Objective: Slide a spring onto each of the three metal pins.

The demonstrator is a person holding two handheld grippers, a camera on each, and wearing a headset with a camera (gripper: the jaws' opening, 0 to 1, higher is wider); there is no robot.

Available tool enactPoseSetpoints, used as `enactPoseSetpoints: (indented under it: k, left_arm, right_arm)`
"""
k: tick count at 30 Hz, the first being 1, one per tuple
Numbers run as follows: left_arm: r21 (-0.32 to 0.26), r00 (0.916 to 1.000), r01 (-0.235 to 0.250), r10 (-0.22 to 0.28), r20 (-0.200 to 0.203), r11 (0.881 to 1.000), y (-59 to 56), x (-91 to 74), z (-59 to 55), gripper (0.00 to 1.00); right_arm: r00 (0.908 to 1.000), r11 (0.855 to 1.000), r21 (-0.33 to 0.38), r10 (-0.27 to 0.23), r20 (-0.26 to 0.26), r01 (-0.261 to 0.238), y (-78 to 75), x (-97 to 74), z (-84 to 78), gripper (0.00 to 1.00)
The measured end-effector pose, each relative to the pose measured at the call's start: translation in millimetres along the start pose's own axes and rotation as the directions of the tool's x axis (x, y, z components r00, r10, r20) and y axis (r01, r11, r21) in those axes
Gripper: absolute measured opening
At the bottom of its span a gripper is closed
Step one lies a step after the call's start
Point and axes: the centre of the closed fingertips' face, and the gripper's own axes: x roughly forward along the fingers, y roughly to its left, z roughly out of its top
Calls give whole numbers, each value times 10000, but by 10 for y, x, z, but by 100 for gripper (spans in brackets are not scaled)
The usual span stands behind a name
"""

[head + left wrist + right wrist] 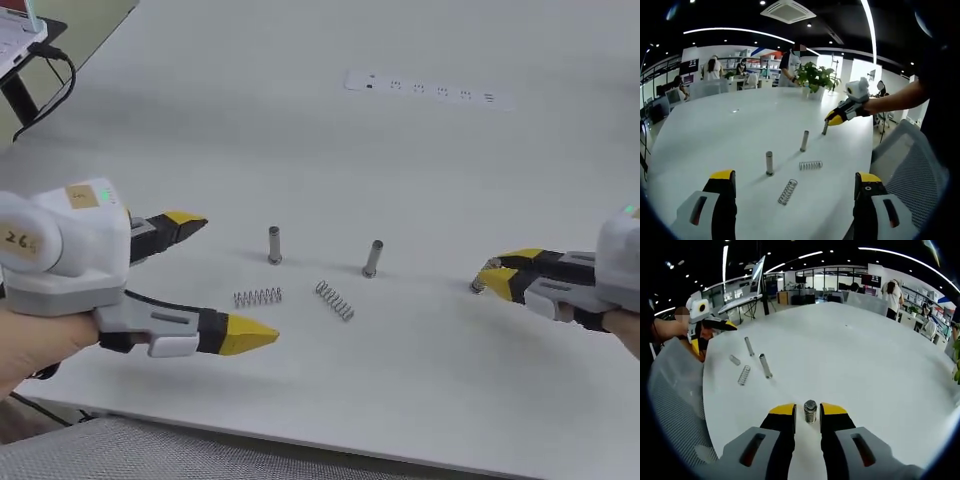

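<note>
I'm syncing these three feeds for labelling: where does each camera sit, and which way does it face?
Head view: headset, looking down at the table; left gripper, right gripper, a hand show.
Left gripper view: on the left gripper, facing the right gripper; own open jaws below.
Right gripper view: on the right gripper, facing the left one; own jaws flank the sprung pin.
All share two bare pins, two loose springs.

The left gripper (238,280) is showing a rounded white housing with a glowing green light, a yellowish sticker and a handwritten "26" label, a grey underside and black jaws ending in yellow tips, while the right gripper (488,277) is showing the same white, black and yellow.
</note>
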Motion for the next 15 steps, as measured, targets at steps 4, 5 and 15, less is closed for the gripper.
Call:
enactPoseSetpoints:
  k: [4, 5, 15]
  left_arm:
    - [-6, 10000, -7, 7, 18, 10000, -1, -8, 5, 96]
    - [-8, 10000, -10, 10, 8, 10000, -1, -8, 4, 96]
    - [35, 10000, 5, -6, 97, 10000, -8, -12, 53, 96]
  right_arm:
    - [10000, 10000, 77, -10, 86, 9, 14, -13, 22, 22]
    - [9999, 10000, 51, -40, 113, 40, 12, -17, 27, 23]
    - [9993, 9997, 194, -128, 363, 121, 13, -82, 92, 34]
